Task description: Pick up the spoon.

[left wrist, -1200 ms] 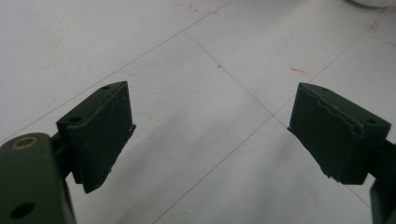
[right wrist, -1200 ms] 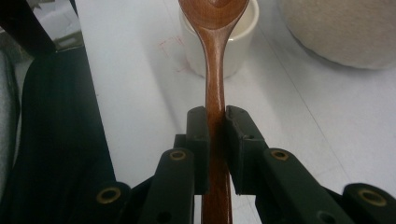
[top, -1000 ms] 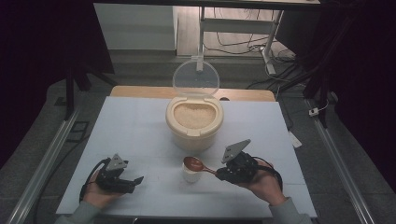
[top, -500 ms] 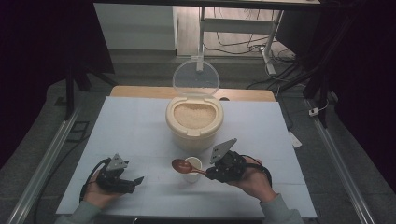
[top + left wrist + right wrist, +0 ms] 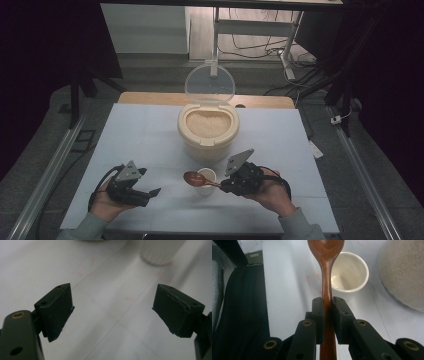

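Note:
A brown wooden spoon [image 5: 196, 179] [image 5: 326, 270] is held level by its handle in my right gripper [image 5: 226, 186] [image 5: 327, 305], whose jaws are shut on it. Its empty bowl hangs beside a small white cup [image 5: 206, 180] [image 5: 349, 273] that stands empty on the table. Behind the cup stands a cream rice container [image 5: 208, 130] [image 5: 404, 272], full of rice, with its clear lid [image 5: 209, 84] swung up. At the front left my left gripper [image 5: 150, 195] [image 5: 112, 312] is open with nothing between its jaws, above the bare tabletop. The cup's [image 5: 160, 252] base shows blurred ahead of it.
The white tabletop [image 5: 140, 135] has free room on both sides of the container. Metal rails [image 5: 50, 170] run along the table's left and right. A desk frame with cables [image 5: 280, 45] stands behind the table.
The spoon's bowl has swung left from over the cup to beside it as the right hand shifted. The left gripper has risen a little.

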`<state>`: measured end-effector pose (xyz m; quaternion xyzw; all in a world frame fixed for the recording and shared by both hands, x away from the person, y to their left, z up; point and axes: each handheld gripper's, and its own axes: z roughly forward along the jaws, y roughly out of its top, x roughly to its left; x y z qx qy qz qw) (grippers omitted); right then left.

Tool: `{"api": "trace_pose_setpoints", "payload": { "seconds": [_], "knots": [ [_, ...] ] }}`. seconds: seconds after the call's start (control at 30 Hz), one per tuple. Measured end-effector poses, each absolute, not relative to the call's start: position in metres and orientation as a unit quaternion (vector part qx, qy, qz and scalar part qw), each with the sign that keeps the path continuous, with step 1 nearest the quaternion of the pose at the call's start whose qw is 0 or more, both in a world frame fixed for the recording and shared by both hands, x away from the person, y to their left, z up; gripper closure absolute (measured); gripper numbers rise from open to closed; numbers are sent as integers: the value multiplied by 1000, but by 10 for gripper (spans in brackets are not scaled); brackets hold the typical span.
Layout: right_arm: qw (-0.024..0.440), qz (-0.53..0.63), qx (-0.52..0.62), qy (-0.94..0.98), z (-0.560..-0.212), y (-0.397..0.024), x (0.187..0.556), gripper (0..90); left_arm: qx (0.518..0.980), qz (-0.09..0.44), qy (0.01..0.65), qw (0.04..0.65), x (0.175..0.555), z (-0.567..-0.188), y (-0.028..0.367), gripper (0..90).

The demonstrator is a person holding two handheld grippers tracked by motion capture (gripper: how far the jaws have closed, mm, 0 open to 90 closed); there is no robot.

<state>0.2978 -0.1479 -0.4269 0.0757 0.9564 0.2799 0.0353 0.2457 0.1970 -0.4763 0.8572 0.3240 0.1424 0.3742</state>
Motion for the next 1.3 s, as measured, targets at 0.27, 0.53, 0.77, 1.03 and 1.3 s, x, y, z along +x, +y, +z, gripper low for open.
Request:
{"api": "trace_pose_setpoints", "payload": {
  "seconds": [0.27, 0.53, 0.77, 1.03, 1.3],
  "knots": [
    [37, 282, 67, 956, -427, -144, 295, 791, 894, 131, 219, 368, 241, -432, 141, 177],
    [42, 283, 50, 957, -425, -138, 290, 792, 944, 124, 124, 280, 260, -432, 67, 283],
    [43, 286, 37, 957, -424, -136, 287, 792, 950, 102, 103, 276, 266, -433, 51, 397],
    [43, 289, 10, 956, -424, -131, 282, 792, 956, 64, 78, 276, 271, -437, 53, 644],
    [40, 283, -34, 958, -427, -129, 278, 789, 961, 24, 51, 272, 270, -444, 52, 779]
  ]
}}
